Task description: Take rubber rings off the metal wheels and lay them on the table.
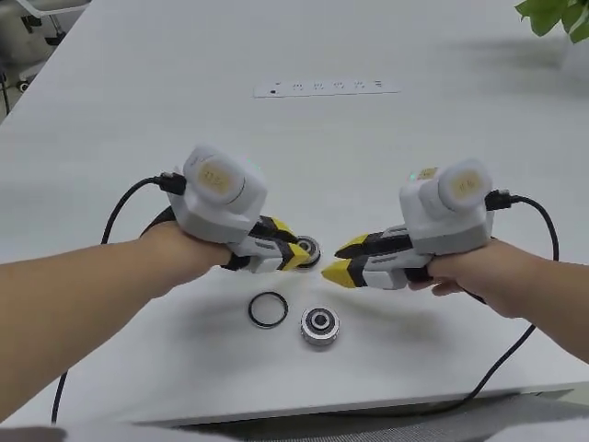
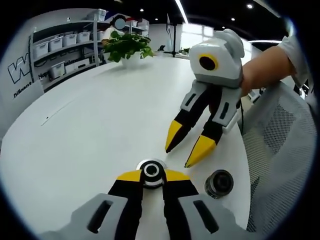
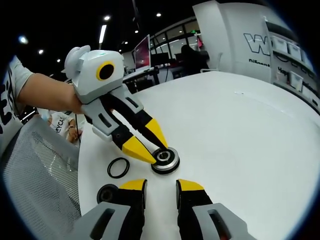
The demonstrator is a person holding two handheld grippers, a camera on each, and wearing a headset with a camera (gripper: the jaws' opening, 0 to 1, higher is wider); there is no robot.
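Head view: near the table's (image 1: 184, 368) front edge, the left gripper (image 1: 294, 247) clamps a wheel (image 1: 308, 249). The right gripper (image 1: 340, 260), jaws narrowly apart, hovers just beside it.
Left gripper view: two wheels, one a bare wheel (image 2: 218, 183).
Right gripper view: one loose ring (image 3: 118, 167).
Risk: a jerky pull could slip the wheel free and roll it off the edge.

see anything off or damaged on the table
Nothing stands out. A ring lies flat beside a bare wheel, the left gripper grips a second wheel, and the open right gripper is clear of it.
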